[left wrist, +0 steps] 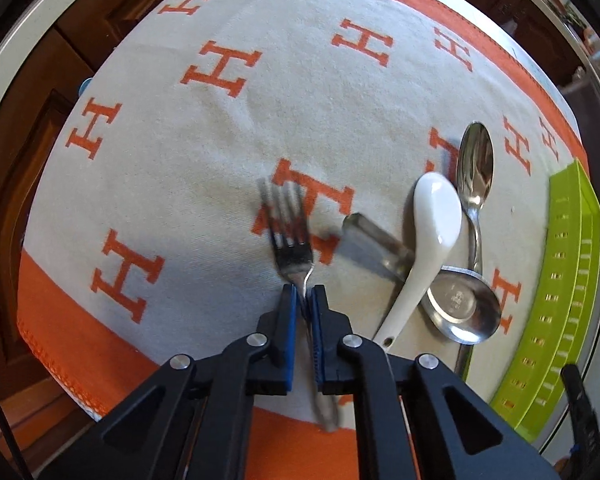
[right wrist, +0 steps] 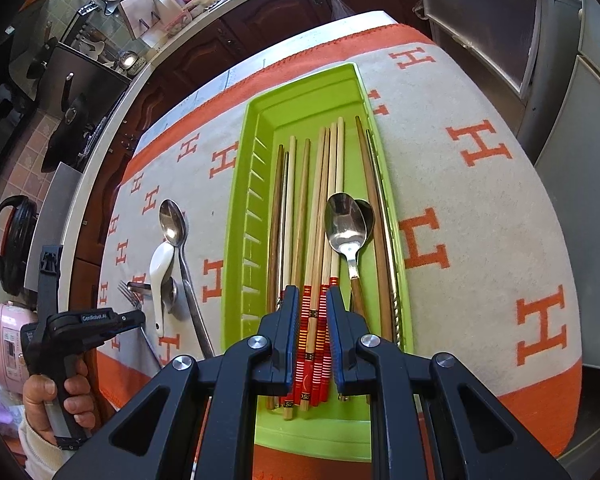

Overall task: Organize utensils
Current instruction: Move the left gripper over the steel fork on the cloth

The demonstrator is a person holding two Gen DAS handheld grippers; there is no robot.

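Kitchen, table under cream towel (left wrist: 228, 152) with orange H print. Fork (left wrist: 290, 248) on towel, left of spoon pile; left gripper (left wrist: 303, 294) clamped on its neck. Judgement: steel, light, rigid, slick; thin neck may pivot, grip nearer handle safer. Ceramic spoon (left wrist: 428, 236) chips easily. Right gripper (right wrist: 313, 300) pinching red-banded chopsticks (right wrist: 314, 320) over green tray (right wrist: 236, 216).

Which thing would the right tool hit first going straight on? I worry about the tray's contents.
Probably the red-banded chopsticks between the right tool's fingers in the green tray; depth unclear.
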